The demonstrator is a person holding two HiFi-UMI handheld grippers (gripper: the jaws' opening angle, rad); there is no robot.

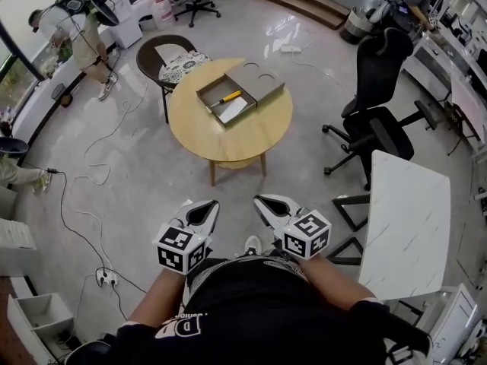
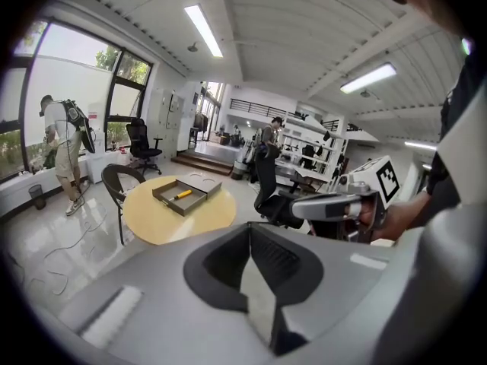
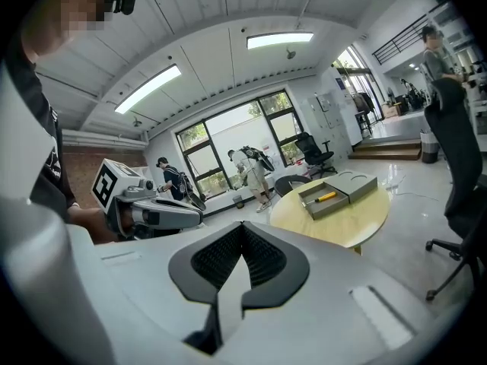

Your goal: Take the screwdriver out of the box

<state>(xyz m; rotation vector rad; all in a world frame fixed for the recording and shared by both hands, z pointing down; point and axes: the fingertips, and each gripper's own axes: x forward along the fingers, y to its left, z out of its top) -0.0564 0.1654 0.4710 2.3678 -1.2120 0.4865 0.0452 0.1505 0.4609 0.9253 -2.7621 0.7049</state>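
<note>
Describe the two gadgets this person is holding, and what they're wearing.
The left gripper and right gripper match: pale grey-white shells tapering to pointed jaws lined with black ribbed pads. Each carries a white cube printed with black square markers. The person wears a black top with white lettering.
</note>
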